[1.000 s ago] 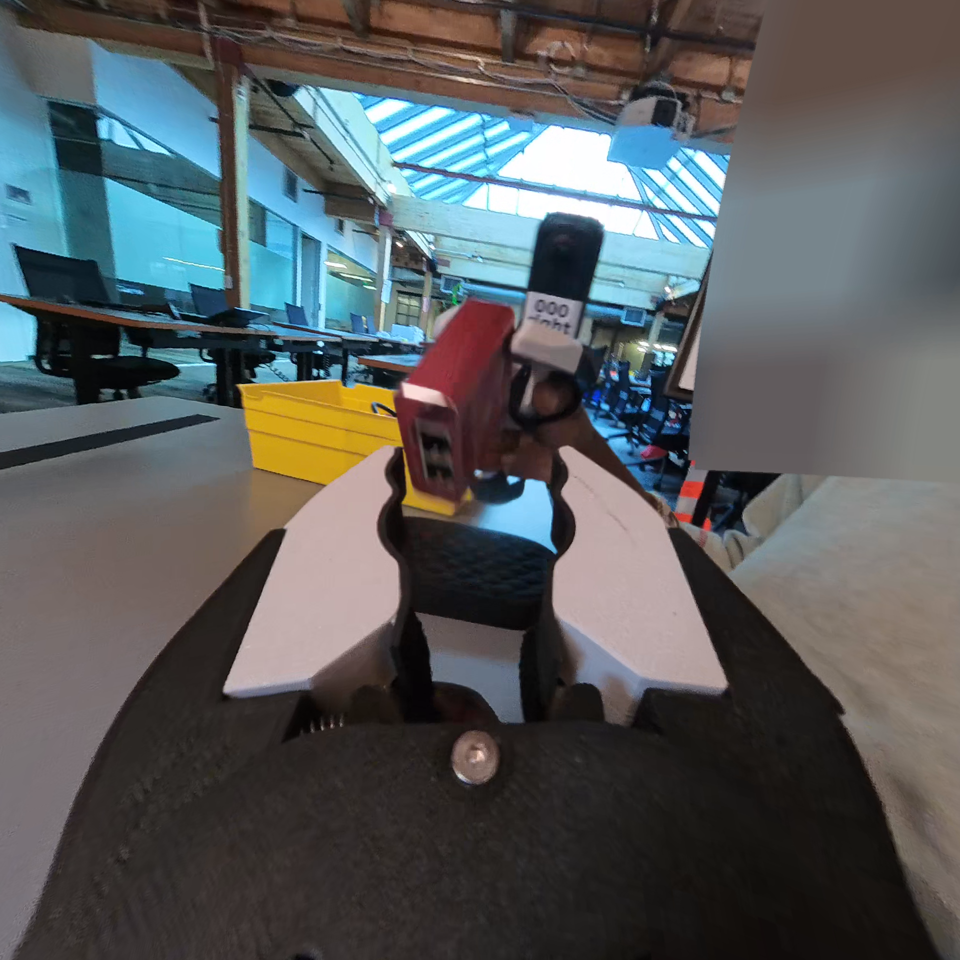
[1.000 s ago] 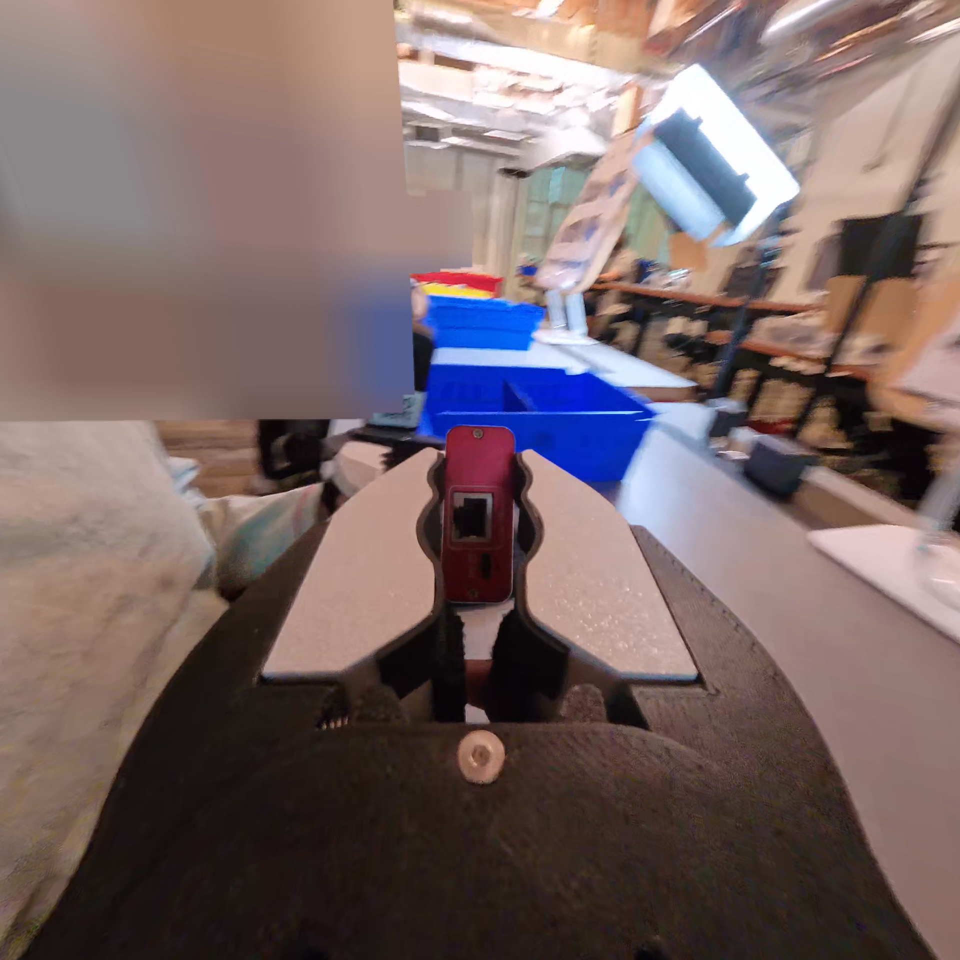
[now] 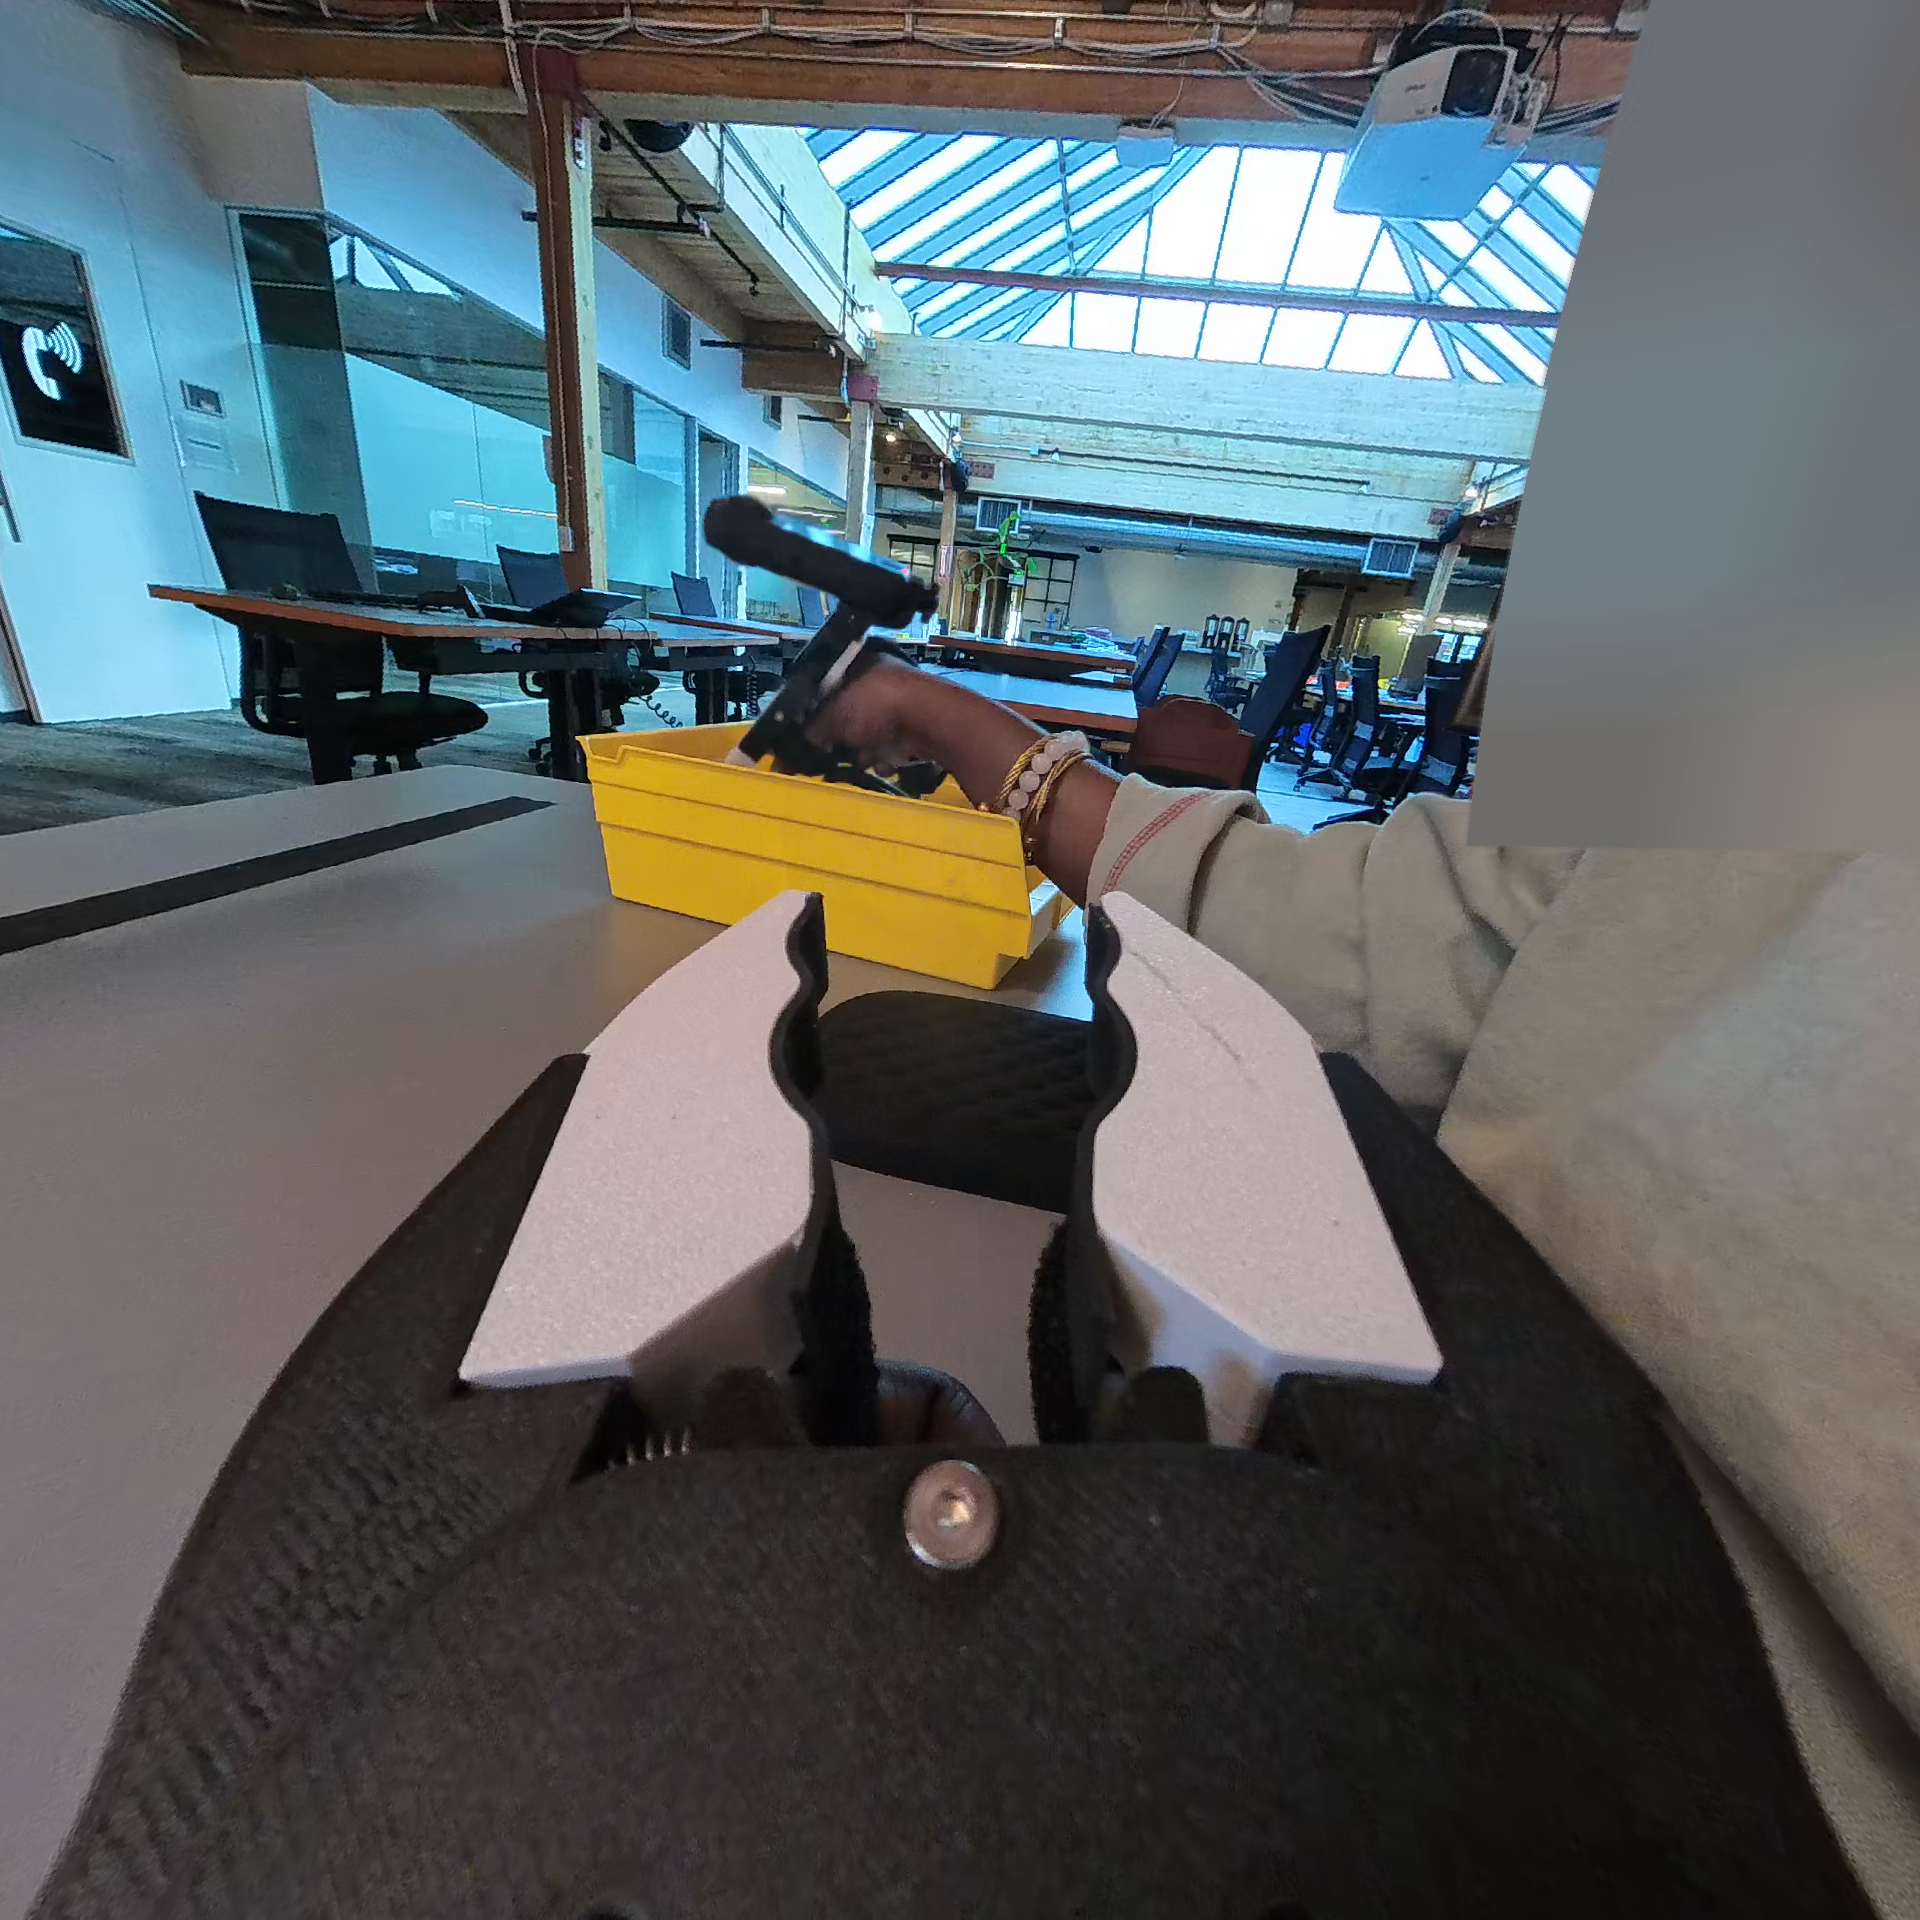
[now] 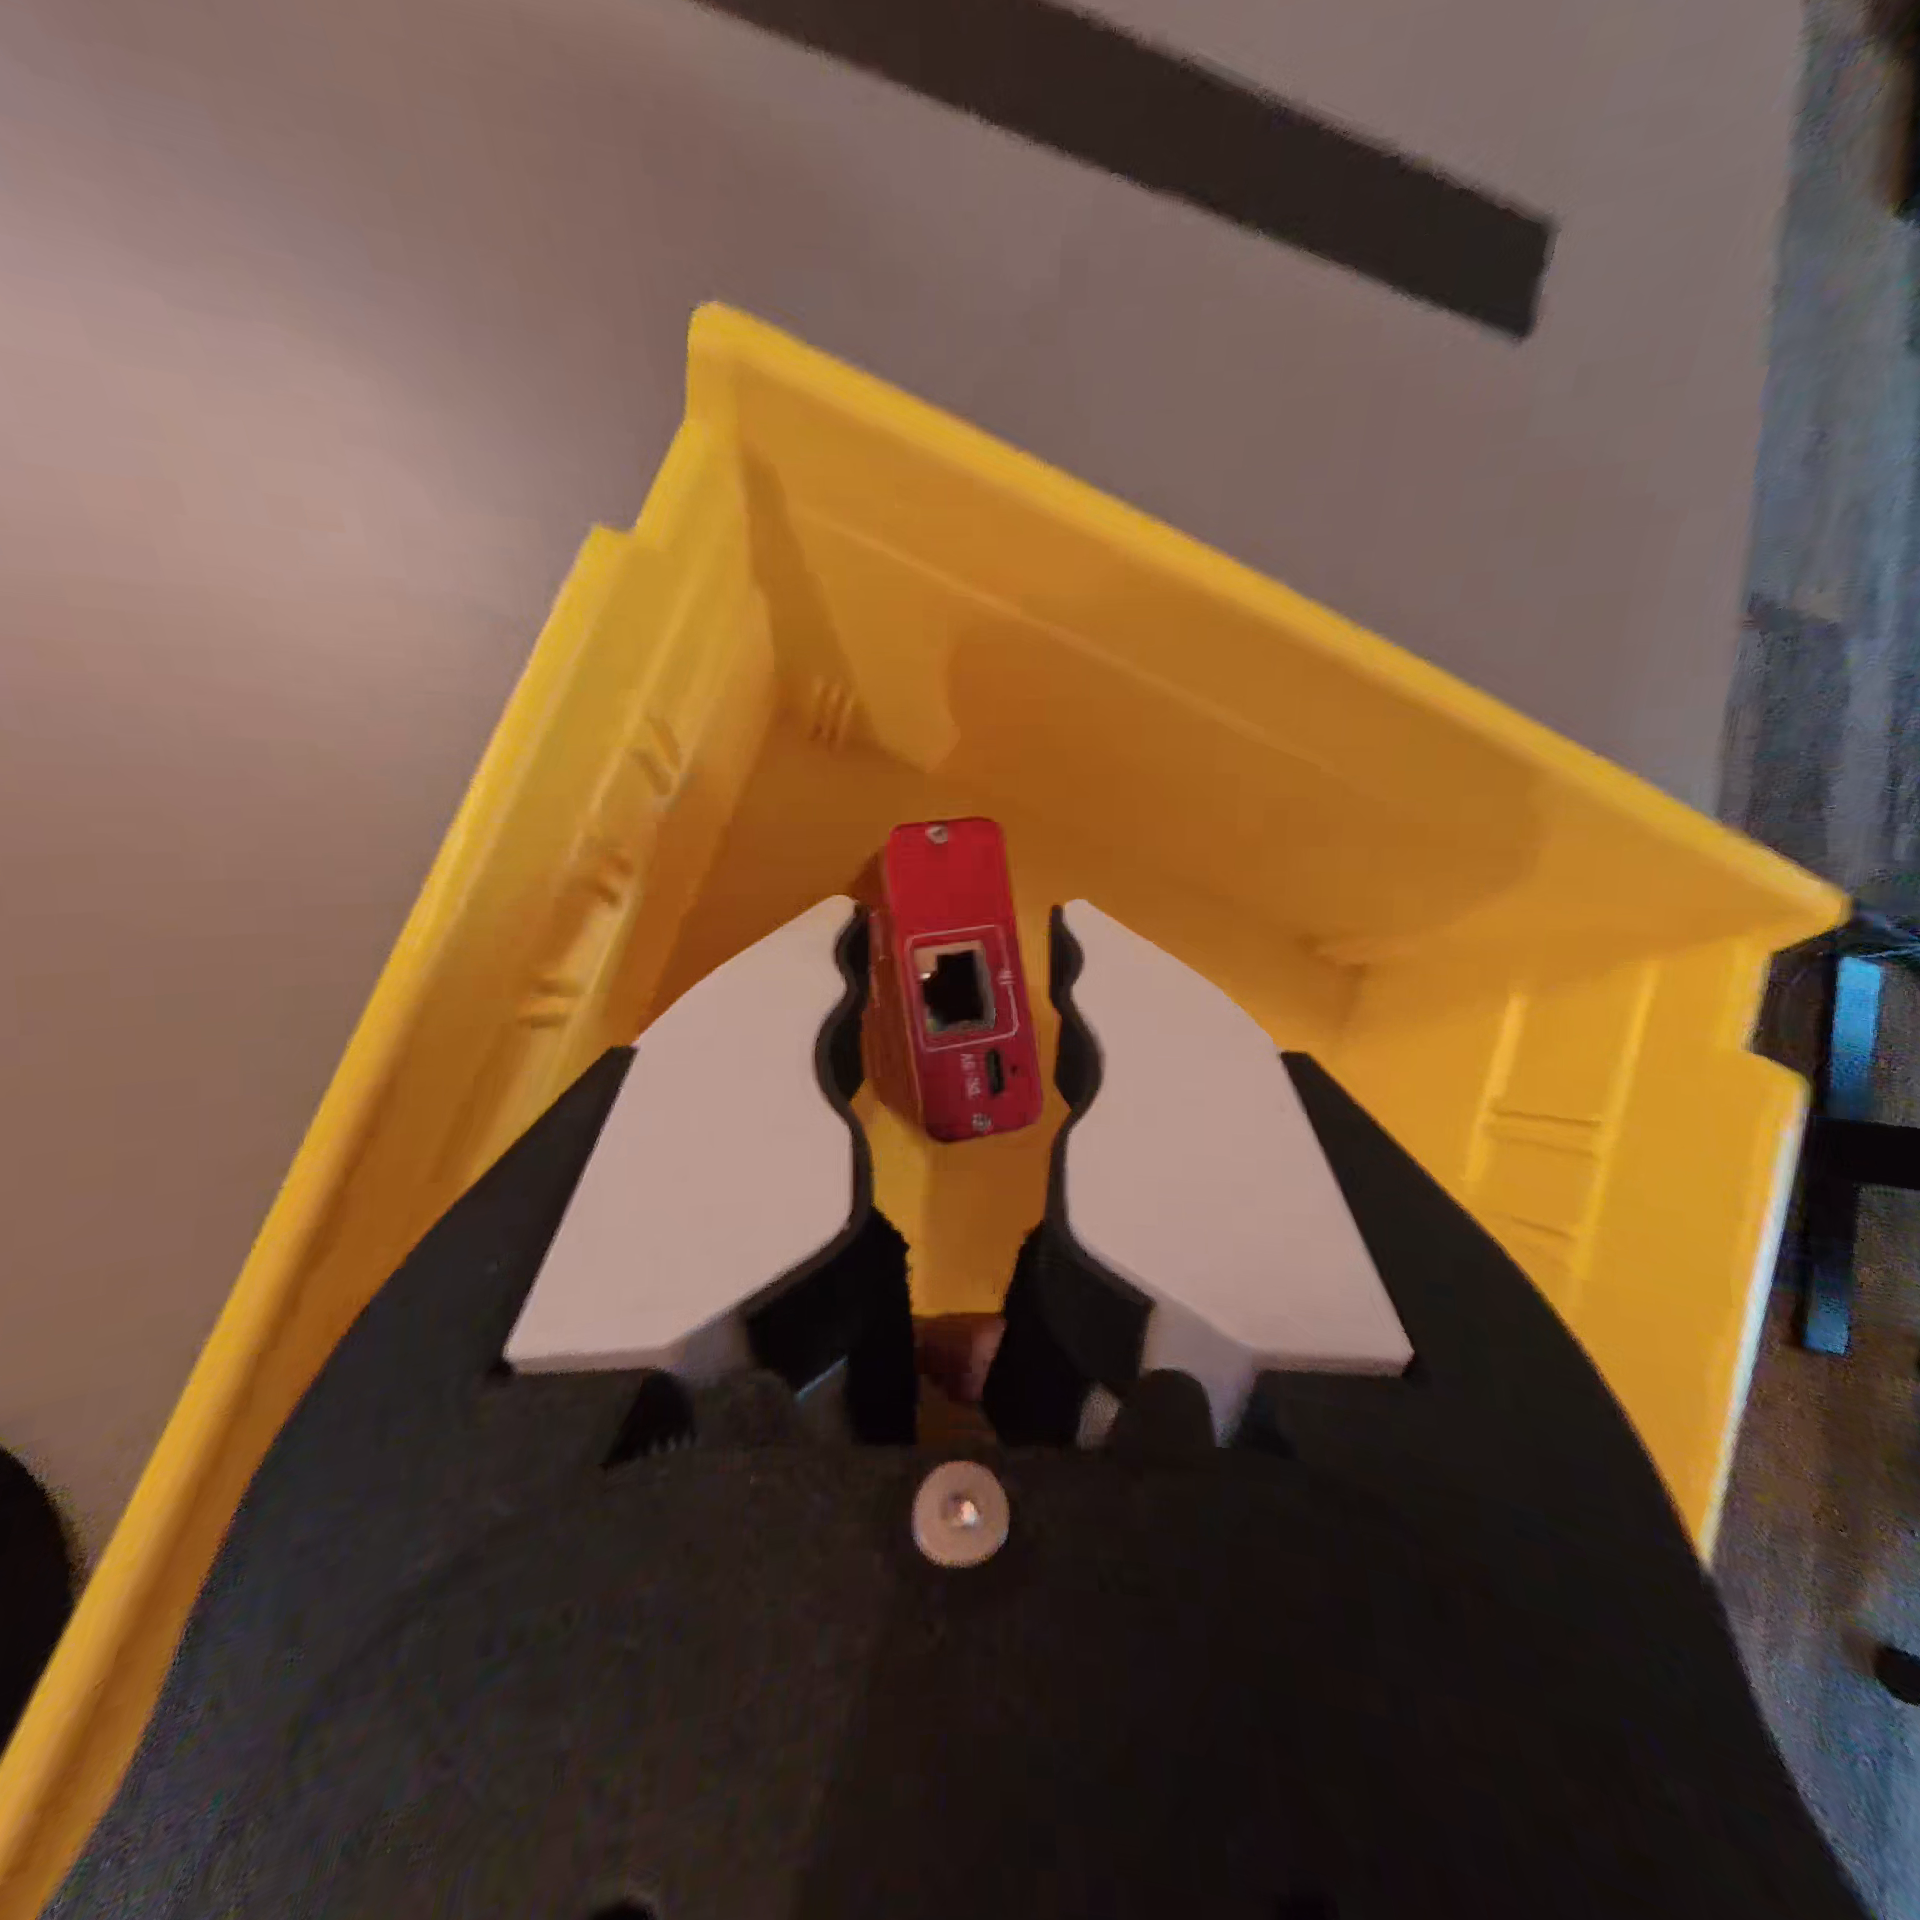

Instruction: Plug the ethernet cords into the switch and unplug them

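Note:
A small red switch (image 4: 961,987) with one port facing me stands tilted inside the yellow bin (image 4: 1143,665). My right gripper (image 4: 956,914) points down into the bin. Its fingers stand apart on either side of the switch, with a clear gap on the right side. In the left wrist view the right gripper's handle (image 3: 821,644) and the hand holding it reach into the same bin (image 3: 831,862); its fingertips are hidden there. My left gripper (image 3: 951,914) is open and empty, low over the grey table (image 3: 260,1039). No ethernet cords show.
A black textured pad (image 3: 956,1081) lies on the table between my left fingers. A black tape strip (image 3: 260,873) crosses the table at the left. The person's sleeve (image 3: 1351,935) fills the right. Office desks and chairs stand beyond the table. The tips of one gripper are about 45 cm away from the tips of the other.
The right gripper carried the red switch from in front of the left gripper down into the yellow bin and opened its fingers. The left gripper stayed open.

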`<state>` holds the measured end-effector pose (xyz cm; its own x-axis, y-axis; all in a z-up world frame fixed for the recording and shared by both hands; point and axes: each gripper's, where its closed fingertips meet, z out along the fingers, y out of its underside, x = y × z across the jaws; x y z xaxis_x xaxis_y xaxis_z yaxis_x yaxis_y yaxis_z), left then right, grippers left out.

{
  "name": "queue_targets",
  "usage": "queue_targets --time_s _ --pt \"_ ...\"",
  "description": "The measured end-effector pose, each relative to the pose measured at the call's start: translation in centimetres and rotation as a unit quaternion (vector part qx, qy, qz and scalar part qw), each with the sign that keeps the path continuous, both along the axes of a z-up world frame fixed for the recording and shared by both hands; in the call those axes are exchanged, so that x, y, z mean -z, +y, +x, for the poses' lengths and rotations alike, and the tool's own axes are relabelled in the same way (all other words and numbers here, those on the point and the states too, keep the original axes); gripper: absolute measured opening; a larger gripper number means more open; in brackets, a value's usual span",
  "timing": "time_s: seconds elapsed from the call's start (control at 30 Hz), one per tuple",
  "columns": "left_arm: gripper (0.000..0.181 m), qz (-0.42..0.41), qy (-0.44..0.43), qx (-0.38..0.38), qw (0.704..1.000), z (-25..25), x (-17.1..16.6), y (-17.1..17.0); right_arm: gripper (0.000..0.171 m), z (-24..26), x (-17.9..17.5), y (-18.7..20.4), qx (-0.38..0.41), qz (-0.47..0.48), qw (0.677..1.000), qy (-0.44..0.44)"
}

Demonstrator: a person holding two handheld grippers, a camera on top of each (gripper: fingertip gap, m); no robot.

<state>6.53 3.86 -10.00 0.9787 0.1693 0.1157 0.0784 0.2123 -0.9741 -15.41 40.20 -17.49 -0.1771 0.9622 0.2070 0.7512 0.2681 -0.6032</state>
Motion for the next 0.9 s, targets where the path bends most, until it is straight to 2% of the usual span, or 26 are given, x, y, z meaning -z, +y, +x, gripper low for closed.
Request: queue_targets --time_s 0.17,0.27,0.33,0.43,0.6,0.67,0.73,0.9 --pt "0.048 0.003 0.002 -0.004 1.000 -0.1 -0.1 -0.1 0.060 1.5 -6.1 -0.8 0.014 -0.005 0.992 0.123" --pt "0.048 0.007 0.003 -0.009 1.000 -0.2 -0.2 -0.2 0.062 5.2 -10.0 -4.1 -0.023 -0.032 0.979 0.199" --pt "0.048 0.009 0.003 -0.013 1.000 -0.2 -0.3 -0.3 0.060 8.3 -10.8 -7.1 -0.065 -0.047 0.973 0.217" --pt "0.048 0.011 0.005 -0.020 1.000 -0.4 -0.3 -0.4 0.056 13.0 -9.0 -10.3 -0.106 -0.039 0.975 0.191" --pt "0.048 0.016 0.008 -0.042 0.999 -0.9 -0.4 -0.6 0.058 18.0 -2.2 -10.0 -0.053 0.021 0.995 0.081" --pt "0.048 0.016 0.014 -0.061 0.998 -1.4 -0.4 -0.8 0.057 18.5 0.1 -9.3 -0.032 0.033 0.998 0.052" --pt "0.048 0.017 0.019 -0.078 0.997 -1.7 -0.5 -1.0 0.048 18.0 1.8 -9.4 -0.050 0.039 0.997 0.033" --pt "0.048 0.019 0.023 -0.099 0.995 -2.3 -0.6 -1.3 0.019 15.1 2.0 -9.0 -0.059 0.088 0.992 0.062"
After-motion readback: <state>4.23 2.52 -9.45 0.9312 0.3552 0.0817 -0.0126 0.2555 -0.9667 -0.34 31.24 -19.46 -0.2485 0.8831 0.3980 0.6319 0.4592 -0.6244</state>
